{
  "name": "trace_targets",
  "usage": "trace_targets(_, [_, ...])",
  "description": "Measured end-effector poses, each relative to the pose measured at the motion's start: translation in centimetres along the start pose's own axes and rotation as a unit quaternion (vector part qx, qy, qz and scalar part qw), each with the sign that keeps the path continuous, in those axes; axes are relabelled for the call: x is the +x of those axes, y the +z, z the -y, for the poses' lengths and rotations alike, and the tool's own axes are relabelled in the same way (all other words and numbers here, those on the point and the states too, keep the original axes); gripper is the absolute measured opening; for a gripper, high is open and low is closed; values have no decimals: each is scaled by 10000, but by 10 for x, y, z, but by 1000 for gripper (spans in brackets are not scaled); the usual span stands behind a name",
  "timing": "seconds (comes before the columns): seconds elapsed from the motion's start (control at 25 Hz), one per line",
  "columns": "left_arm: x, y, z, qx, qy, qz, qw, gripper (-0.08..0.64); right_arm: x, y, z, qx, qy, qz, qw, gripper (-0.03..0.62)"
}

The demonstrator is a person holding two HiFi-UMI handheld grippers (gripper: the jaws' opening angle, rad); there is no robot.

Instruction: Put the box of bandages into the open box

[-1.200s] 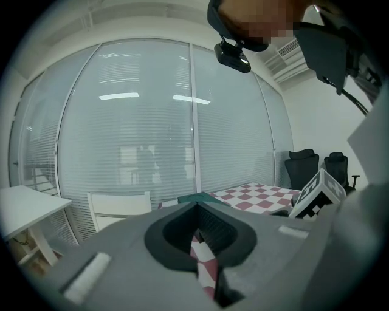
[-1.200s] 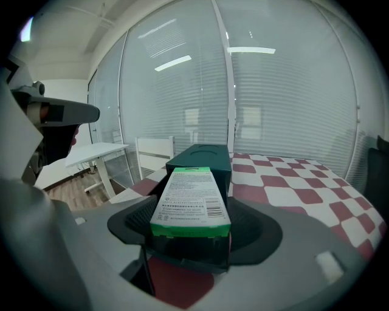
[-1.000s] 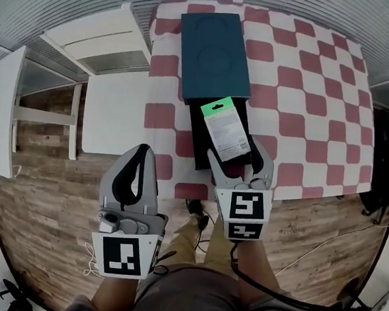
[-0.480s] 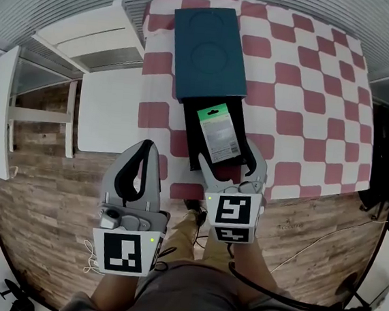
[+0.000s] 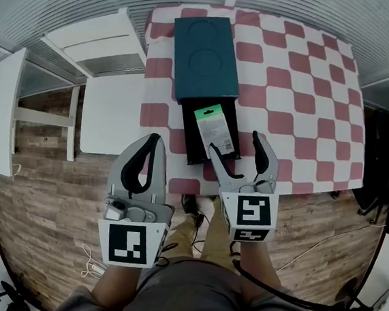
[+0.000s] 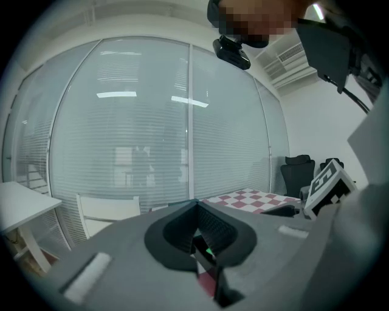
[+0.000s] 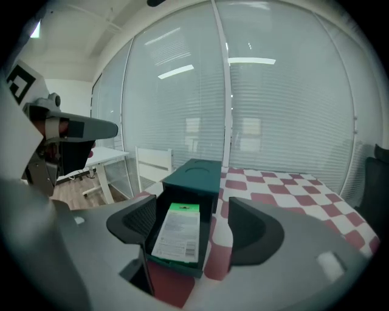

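Just short of the open box's (image 5: pixel 196 156) near end, on the person's side of it, the right gripper (image 5: pixel 235 143) points forward and somewhat down at the box, with its marker cube turned back towards the person. Its jaws stand wide and hold nothing. From the right gripper view I look through the gap between them straight at the box of bandages (image 5: pixel 214 127), which lies flat in the dark tray of the open box, green end towards the teal sleeve (image 5: pixel 206 57), touching neither jaw. Left of that same near end and further back, off the edge of the checked worktop (image 5: pixel 303 93) and over the wooden floor (image 5: pixel 47 192), the left gripper (image 5: pixel 154 141) points nearly level. Its jaws are closed tip to tip on nothing, as I read it from the left gripper view. Against a second ago, the right jaws have just been opening and have drawn back from the tray, whose near end they then straddled. The bandage box, which then sat skewed with its green end up against the sleeve's edge, now lies in line with the tray. The left gripper keeps much the same place beside the box, jaws closed as before.
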State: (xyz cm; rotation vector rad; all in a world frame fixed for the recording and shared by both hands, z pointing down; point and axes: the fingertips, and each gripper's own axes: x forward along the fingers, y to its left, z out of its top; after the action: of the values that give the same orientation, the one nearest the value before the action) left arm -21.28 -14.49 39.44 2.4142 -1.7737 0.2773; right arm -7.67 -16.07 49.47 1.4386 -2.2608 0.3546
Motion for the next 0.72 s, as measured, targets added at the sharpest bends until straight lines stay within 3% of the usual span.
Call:
trace_targets(0.08, [-4,21,2,149,34,210,9997,0,-13,26,0,-52,55,341,9994,362])
trace_targets(0.28, [-19,70,4,583,228,688,9957,0,-55,107,-11,-169,360,1369,9898,153])
trace_targets(0.52, [-48,124,8,802,441,1360,9865,0,-101,167,-33,-405,466,2203,9735,36])
trace_targets(0.72, [-69,153,13,914,506,1777,9785,0,-132,196,-35,-575,360,2568,9641,28])
